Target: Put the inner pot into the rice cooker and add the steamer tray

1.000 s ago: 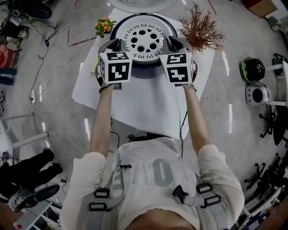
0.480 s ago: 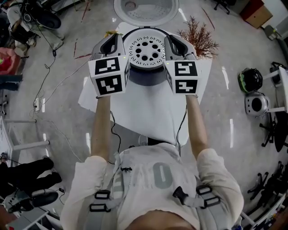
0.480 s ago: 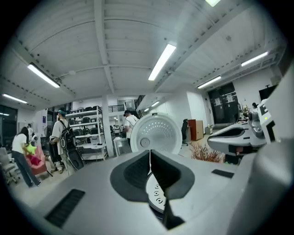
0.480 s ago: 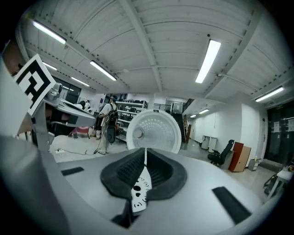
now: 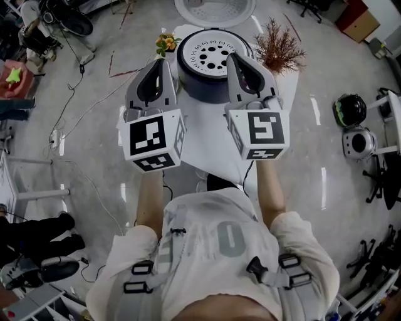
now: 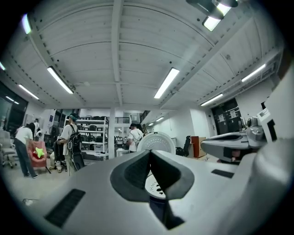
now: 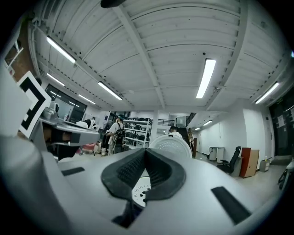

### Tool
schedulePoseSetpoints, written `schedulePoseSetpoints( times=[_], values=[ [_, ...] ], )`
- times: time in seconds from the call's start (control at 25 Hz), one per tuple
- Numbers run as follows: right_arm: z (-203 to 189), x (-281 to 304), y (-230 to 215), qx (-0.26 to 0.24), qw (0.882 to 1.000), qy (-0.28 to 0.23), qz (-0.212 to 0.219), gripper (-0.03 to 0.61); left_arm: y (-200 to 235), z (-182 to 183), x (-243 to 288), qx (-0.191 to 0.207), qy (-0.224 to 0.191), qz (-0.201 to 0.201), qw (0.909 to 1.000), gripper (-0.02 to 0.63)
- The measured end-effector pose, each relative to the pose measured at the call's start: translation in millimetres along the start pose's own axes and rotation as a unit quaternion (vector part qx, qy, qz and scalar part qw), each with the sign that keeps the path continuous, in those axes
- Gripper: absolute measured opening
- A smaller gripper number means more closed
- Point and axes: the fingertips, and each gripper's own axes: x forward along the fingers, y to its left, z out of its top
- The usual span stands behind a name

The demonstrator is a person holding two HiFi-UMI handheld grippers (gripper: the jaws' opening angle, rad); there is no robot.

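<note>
The dark rice cooker (image 5: 207, 84) stands on the white table (image 5: 207, 135) with its round lid (image 5: 215, 9) swung open behind it. The white steamer tray (image 5: 216, 55) with its ring of holes lies in the cooker's mouth. My left gripper (image 5: 165, 62) and right gripper (image 5: 234, 58) are held level above the table, one on each side of the cooker and short of it. Both are shut with nothing between the jaws. In the left gripper view the left gripper (image 6: 150, 153) hides most of the tray (image 6: 154, 186). In the right gripper view the right gripper (image 7: 146, 153) hides most of the tray (image 7: 140, 190).
A small bunch of orange flowers (image 5: 166, 42) stands left of the cooker and a reddish dried plant (image 5: 279, 47) right of it. Two helmets (image 5: 351, 97) lie on the floor to the right. Cables run over the floor at left. People stand by shelves (image 6: 73, 137) far off.
Both grippers have drawn back from the cooker's sides and risen toward the head camera. The steamer tray stays in the cooker.
</note>
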Motion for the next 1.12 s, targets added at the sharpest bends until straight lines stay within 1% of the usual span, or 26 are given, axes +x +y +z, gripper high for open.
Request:
schedulePoseSetpoints(
  times=[0.16, 0.32, 0.48, 0.64, 0.84, 1.04, 1.12],
  values=[
    [-19, -33, 28, 0.021, 0.999, -0.021, 0.017, 0.009, -3, -13, -40, -0.002, -0.011, 0.013, 0.9999, 0.02],
    [-52, -53, 43, 0.053, 0.998, -0.003, 0.02, 0.009, -8, -41, -65, -0.018, -0.003, 0.004, 0.9998, 0.02],
    [-76, -63, 55, 0.058, 0.998, 0.024, 0.019, 0.009, -14, -60, -75, -0.029, 0.013, 0.001, 0.9995, 0.02],
    [-72, -69, 54, 0.051, 0.998, 0.025, 0.011, 0.009, -18, -61, -75, -0.032, 0.016, -0.004, 0.9993, 0.02],
    [-73, -75, 52, 0.044, 0.999, 0.031, 0.003, 0.009, -21, -64, -75, -0.046, 0.016, -0.012, 0.9987, 0.02],
    [-79, -80, 49, 0.052, 0.998, 0.043, 0.001, 0.008, -28, -65, -72, -0.041, 0.02, -0.018, 0.9988, 0.02],
    [-76, -78, 45, 0.049, 0.998, 0.036, 0.0, 0.009, -29, -65, -69, -0.041, 0.022, -0.018, 0.9988, 0.02]
  ],
)
